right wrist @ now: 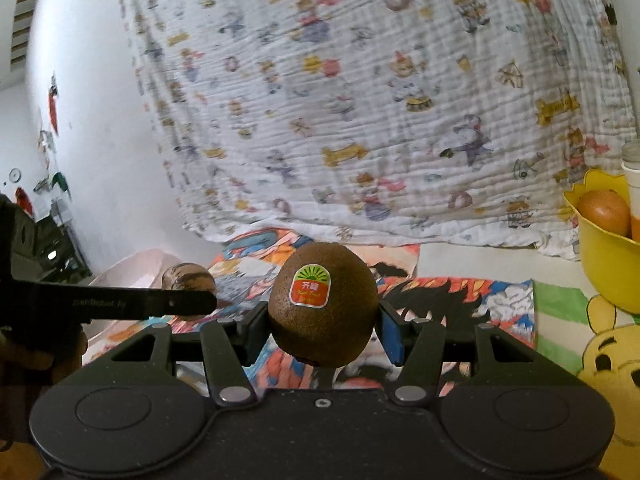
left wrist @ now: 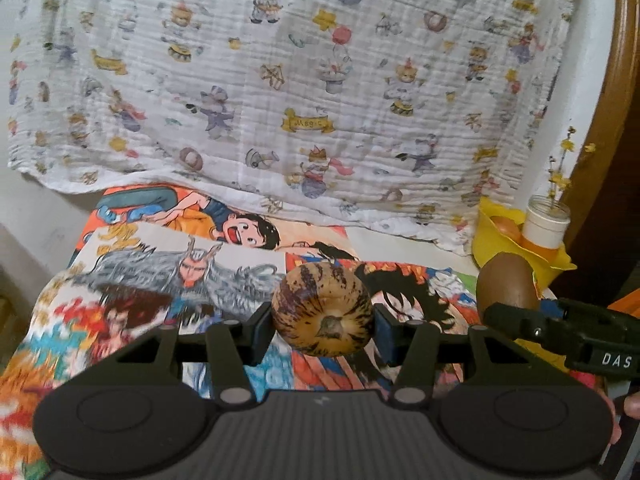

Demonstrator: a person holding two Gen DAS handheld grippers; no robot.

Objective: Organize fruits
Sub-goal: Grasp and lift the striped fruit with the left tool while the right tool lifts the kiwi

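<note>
Left wrist: left gripper [left wrist: 323, 316] clamps striped fruit [left wrist: 323, 310], "DAS" on right tool | right gripper [right wrist: 323, 312] clamps stickered kiwi [right wrist: 323, 304]

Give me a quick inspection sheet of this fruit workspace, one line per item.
Surface: table covered with cartoon posters.
Job's things: striped fruit and kiwi, both held; yellow bowl at right holds an orange fruit.
Clutter: white cup with yellow flower sprigs beside the bowl.
Grippers: left claw shut on the striped fruit; right claw shut on the kiwi.
Cables: nothing seen.
Surroundings: printed cloth hanging behind; white wall at left.
</note>
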